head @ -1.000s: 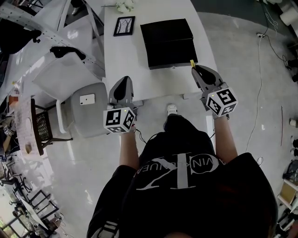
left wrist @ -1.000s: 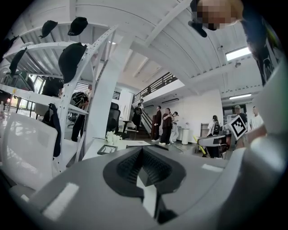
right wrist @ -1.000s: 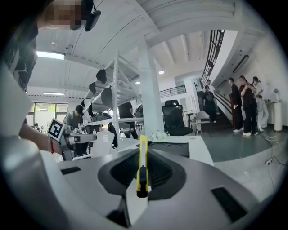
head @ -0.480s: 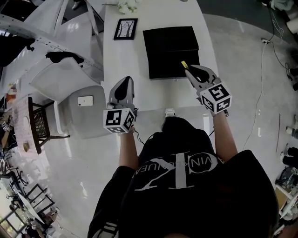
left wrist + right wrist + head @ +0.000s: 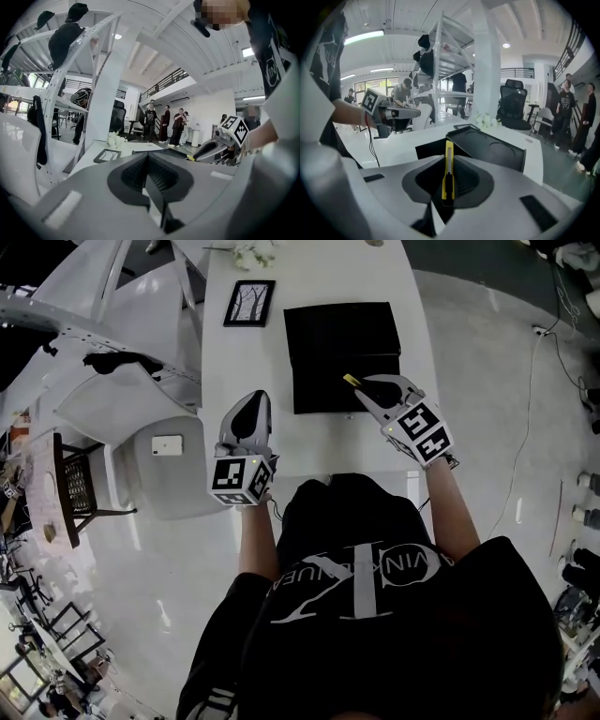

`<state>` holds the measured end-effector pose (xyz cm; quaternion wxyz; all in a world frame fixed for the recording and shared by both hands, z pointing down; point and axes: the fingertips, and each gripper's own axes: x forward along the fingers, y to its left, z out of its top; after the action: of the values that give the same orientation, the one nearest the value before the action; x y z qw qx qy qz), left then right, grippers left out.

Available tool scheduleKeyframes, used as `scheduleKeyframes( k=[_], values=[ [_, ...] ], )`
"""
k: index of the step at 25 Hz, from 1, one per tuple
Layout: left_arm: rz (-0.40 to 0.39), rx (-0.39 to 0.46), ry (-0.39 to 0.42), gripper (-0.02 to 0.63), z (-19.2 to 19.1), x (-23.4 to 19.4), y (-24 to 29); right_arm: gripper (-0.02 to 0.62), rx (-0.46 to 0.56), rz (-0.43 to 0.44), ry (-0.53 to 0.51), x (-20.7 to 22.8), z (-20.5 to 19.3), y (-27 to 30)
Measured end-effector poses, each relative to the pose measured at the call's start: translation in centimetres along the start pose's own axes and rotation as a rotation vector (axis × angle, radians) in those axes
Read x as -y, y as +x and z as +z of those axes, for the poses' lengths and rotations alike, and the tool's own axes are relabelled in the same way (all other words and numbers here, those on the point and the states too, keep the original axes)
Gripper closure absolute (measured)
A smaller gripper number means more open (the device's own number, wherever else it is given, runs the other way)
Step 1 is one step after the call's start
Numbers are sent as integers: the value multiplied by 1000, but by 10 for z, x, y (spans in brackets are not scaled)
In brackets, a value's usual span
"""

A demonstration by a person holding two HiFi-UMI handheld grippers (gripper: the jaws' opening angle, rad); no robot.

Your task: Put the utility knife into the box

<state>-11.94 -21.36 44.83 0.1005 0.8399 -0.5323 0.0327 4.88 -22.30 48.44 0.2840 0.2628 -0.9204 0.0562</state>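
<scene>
While past box [image 5: 328,334] edge, utility knife [image 5: 351,382]

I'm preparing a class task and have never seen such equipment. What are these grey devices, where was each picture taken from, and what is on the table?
No robot: a person holds a hand-held gripper in each hand. One picture comes from a camera on the person's head, looking down; the others from cameras riding on each gripper. On the white table lie a black box and a small picture frame. The right gripper clamps a yellow utility knife, over the box. The left gripper is shut, holding nothing.
</scene>
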Motion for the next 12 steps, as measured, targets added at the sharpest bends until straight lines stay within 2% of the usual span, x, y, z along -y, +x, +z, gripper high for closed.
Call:
scheduleKeyframes(
  k=[12],
  values=[
    [-47,-64,-9,594,-8,-12,19,534,-187,67,-77,-4,-18,35]
  ],
)
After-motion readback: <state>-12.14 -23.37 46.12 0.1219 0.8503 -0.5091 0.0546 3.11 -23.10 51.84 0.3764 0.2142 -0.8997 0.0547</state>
